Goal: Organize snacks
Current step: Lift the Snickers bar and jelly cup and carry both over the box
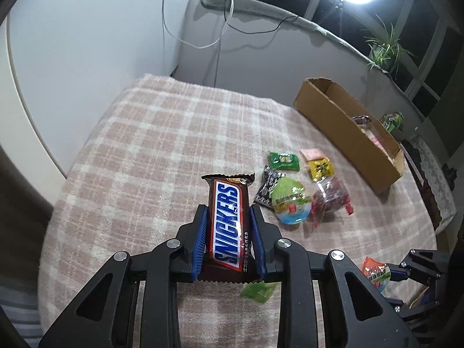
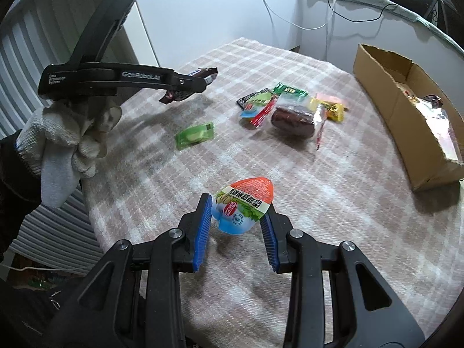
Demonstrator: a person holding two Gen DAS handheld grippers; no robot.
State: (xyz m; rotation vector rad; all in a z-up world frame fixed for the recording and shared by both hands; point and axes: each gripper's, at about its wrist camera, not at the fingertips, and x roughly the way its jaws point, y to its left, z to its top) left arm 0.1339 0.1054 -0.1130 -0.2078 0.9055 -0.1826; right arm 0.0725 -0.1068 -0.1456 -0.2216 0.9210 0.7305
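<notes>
My left gripper (image 1: pixel 229 214) is shut on a brown Snickers bar (image 1: pixel 229 217) and holds it above the plaid tablecloth; it also shows in the right wrist view (image 2: pixel 200 82). My right gripper (image 2: pixel 236 206) is shut on a jelly cup with an orange and green lid (image 2: pixel 245 200), held just above the cloth. A pile of snacks lies mid-table: a green packet (image 1: pixel 282 161), a yellow packet (image 1: pixel 320 168), a black packet (image 1: pixel 268 187), a green-lidded jelly cup (image 1: pixel 291 203) and a red clear-wrapped snack (image 1: pixel 330 195). A small green packet (image 2: pixel 195 135) lies apart.
An open cardboard box (image 1: pixel 333 113) with a few snacks inside stands at the table's far right; it also shows in the right wrist view (image 2: pixel 385 95). The round table (image 1: pixel 145 145) has a plaid cloth. Cables hang on the wall behind. A plant (image 1: pixel 382 46) stands on the sill.
</notes>
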